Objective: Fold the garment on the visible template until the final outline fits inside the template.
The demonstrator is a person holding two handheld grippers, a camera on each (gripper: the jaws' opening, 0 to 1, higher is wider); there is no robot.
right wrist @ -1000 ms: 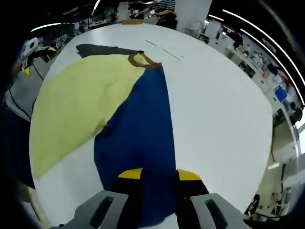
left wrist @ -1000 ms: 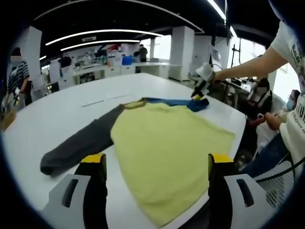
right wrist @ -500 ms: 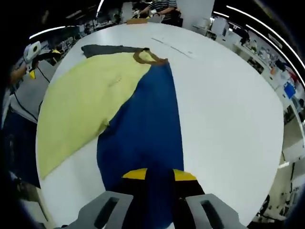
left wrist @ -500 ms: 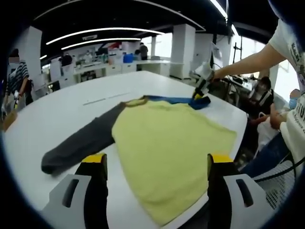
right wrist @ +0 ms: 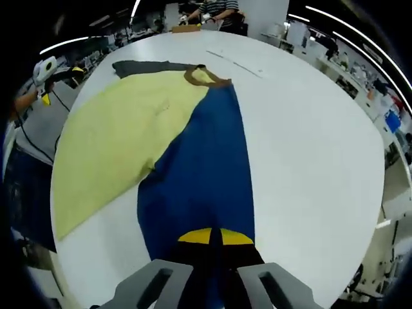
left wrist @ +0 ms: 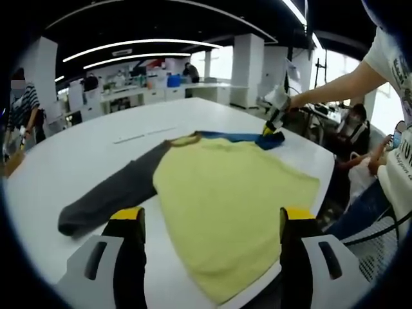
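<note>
Yellow-bodied knit garment (left wrist: 225,196) with grey sleeve (left wrist: 109,196) and blue sleeve (right wrist: 199,187) spread on round white table (right wrist: 302,141), right gripper (right wrist: 215,237) clenched on blue sleeve's near end, left gripper (left wrist: 209,215) jaws spread apart above near hem

White round surface (left wrist: 77,148); white columns (left wrist: 248,67); ceiling light strips (left wrist: 141,45); background desks (left wrist: 138,93); seated person (left wrist: 353,129); striped-shirt bystander (left wrist: 22,103).

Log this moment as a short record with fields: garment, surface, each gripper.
garment: long-sleeve shirt spread flat, yellow body, grey sleeve, blue sleeve, brown collar
surface: white table
left gripper: open, hovering at the yellow hem, holding nothing
right gripper: shut on the blue sleeve's end
</note>
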